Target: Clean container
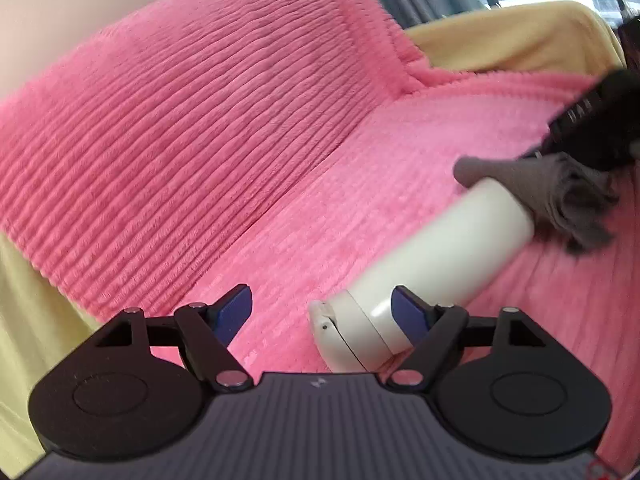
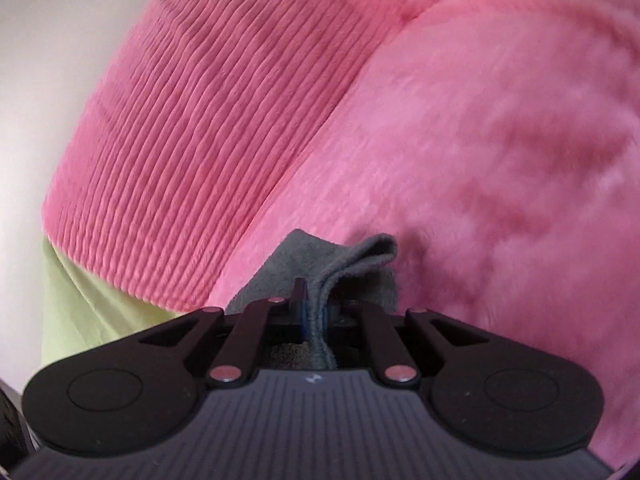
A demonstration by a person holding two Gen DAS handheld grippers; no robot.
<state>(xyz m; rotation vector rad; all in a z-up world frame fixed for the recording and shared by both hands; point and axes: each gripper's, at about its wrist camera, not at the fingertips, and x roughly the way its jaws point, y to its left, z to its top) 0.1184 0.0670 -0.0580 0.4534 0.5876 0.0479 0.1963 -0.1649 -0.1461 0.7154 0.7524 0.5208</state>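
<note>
While the cream-white cylindrical bottle with a hinged flip lid (image 1: 420, 276) lies on its side on the pink ribbed plush blanket (image 1: 224, 152), the left gripper (image 1: 322, 312) hovers over its lid end with the blue-padded fingers (image 1: 236, 312) apart. One pad sits in front of the bottle's cap region, the other well clear on the blanket, so nothing is gripped. The right gripper (image 2: 314, 304) has its fingers clamped on a fold of grey microfibre cloth (image 2: 348, 256), and in the left wrist view that cloth drapes over the bottle's far end. The step in hand looks like wiping the container's outside (the base end, by the look of it). The next move probably calls for the left fingers to close on the lid end and steady the bottle, since a loose cylinder on soft plush would likely roll under the cloth's stroke.
</note>
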